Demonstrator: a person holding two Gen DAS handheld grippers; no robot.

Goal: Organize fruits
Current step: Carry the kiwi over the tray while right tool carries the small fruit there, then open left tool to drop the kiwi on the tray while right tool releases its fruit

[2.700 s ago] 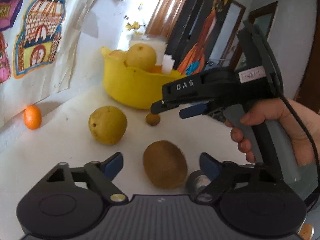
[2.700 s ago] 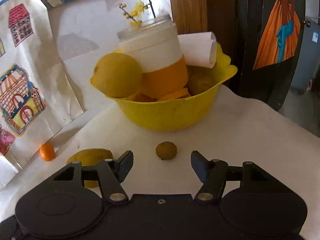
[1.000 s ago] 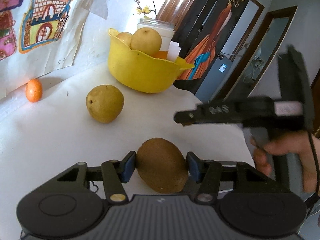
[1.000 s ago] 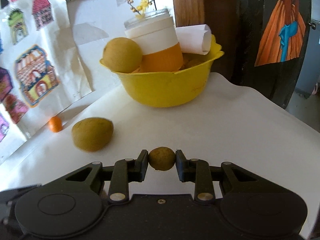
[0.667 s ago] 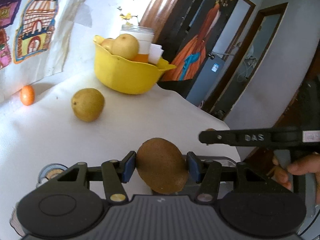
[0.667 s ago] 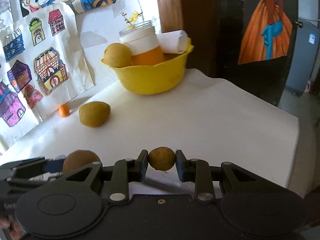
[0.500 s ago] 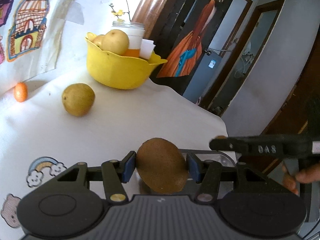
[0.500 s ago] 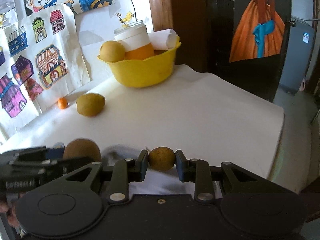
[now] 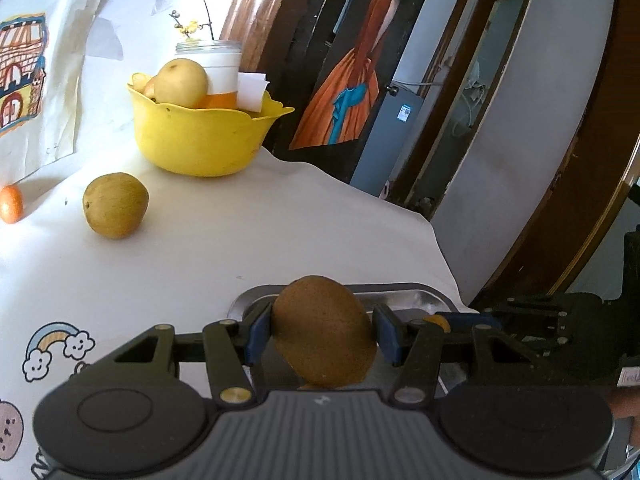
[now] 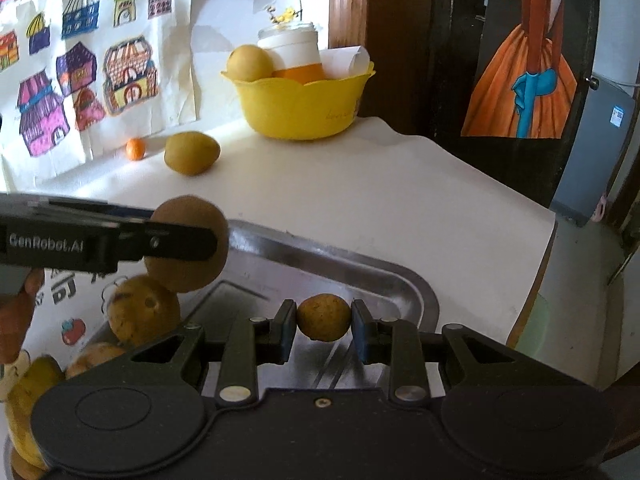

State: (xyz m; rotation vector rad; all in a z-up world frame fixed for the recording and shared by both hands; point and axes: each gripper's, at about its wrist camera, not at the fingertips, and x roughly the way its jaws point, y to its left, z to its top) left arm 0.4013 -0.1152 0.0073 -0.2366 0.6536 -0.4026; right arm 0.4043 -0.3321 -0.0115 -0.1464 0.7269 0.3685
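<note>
We read "GenRobot.AI" in pale letters on the black side plate of the left gripper point(image 10: 182, 240), at the left edge of the right wrist view. Just below that plate, bold black letters "DJ" stand on the white printed table cover point(image 10: 64, 286), partly hidden by it. A small white label on the grey-blue panel point(image 10: 618, 114), far right of the plate, carries print too small for us to read. We make out no other text.
</note>
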